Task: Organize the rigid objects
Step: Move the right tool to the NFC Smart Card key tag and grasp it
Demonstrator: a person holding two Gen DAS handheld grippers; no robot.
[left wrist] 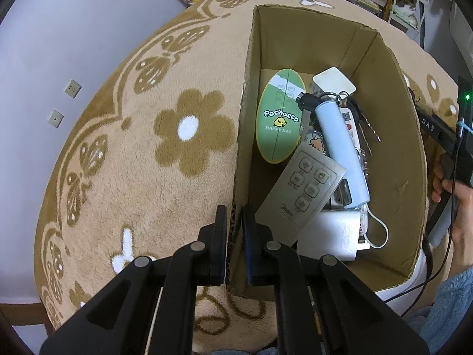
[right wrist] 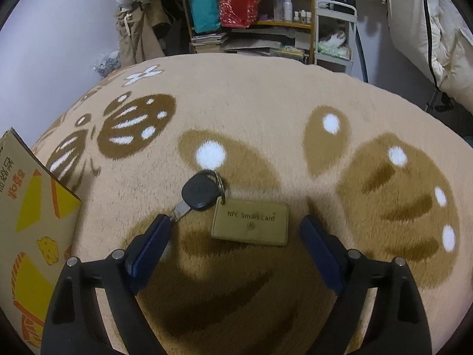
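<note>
My left gripper (left wrist: 234, 216) is shut on the near left wall of an open cardboard box (left wrist: 245, 136), one finger outside and one inside. The box holds a green oval Pochacco case (left wrist: 279, 118), a beige remote (left wrist: 301, 188), a pale blue cylinder (left wrist: 340, 148), keys and other small items. My right gripper (right wrist: 236, 227) is open and low over the blanket. A black key (right wrist: 199, 192) on a ring with a gold NFC Smart Card tag (right wrist: 251, 222) lies between its fingers; the key blade is at the left fingertip (right wrist: 161, 226).
A beige fleece blanket (right wrist: 266, 103) with brown flower and butterfly prints covers the surface. The box's printed outer side (right wrist: 32, 207) stands to the left of my right gripper. Cluttered shelves (right wrist: 251, 14) and a white cart stand beyond the far edge.
</note>
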